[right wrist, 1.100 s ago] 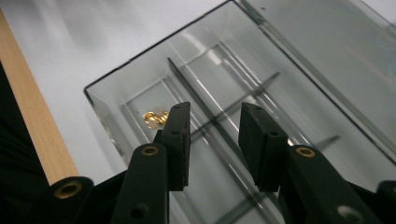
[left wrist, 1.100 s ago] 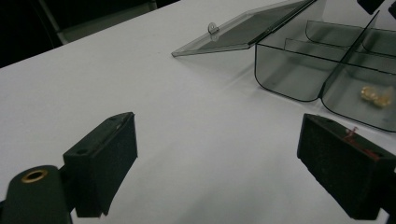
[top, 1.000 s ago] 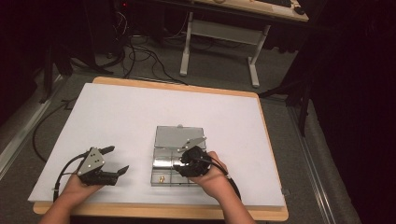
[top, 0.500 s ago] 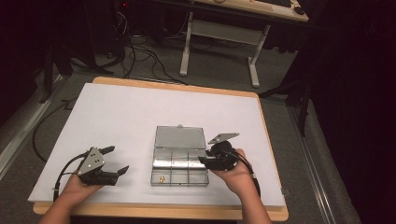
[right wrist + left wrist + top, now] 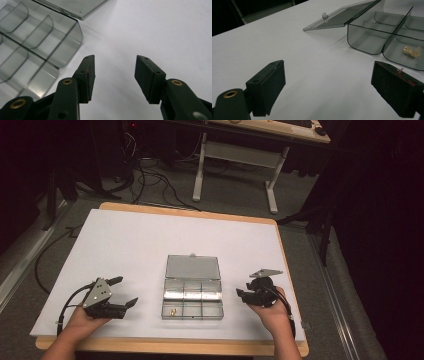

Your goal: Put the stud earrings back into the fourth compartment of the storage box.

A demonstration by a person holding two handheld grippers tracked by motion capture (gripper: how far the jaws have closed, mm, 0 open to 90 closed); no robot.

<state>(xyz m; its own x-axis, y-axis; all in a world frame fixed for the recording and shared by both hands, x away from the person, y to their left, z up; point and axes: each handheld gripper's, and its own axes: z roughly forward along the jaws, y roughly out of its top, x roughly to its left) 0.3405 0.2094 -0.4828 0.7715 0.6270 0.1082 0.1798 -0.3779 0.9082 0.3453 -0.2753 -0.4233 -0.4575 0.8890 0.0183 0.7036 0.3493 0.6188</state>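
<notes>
Compartment box (image 5: 193, 291) lies open between both hand-held grippers; right hand-held gripper (image 5: 243, 293) released, just opening, empty.

Compartment box (image 5: 192, 298) is set near table's (image 5: 150, 240) front edge, approx. centred, lid laid back behind it; small part (image 5: 173, 312) is kept in front-left compartment.

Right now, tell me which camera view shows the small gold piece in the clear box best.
The left gripper view: the small gold piece sits close and large in a near compartment of the clear box. The high view gives a tiny speck, front-left compartment. The right gripper view shows compartments with nothing gold in them.
</notes>
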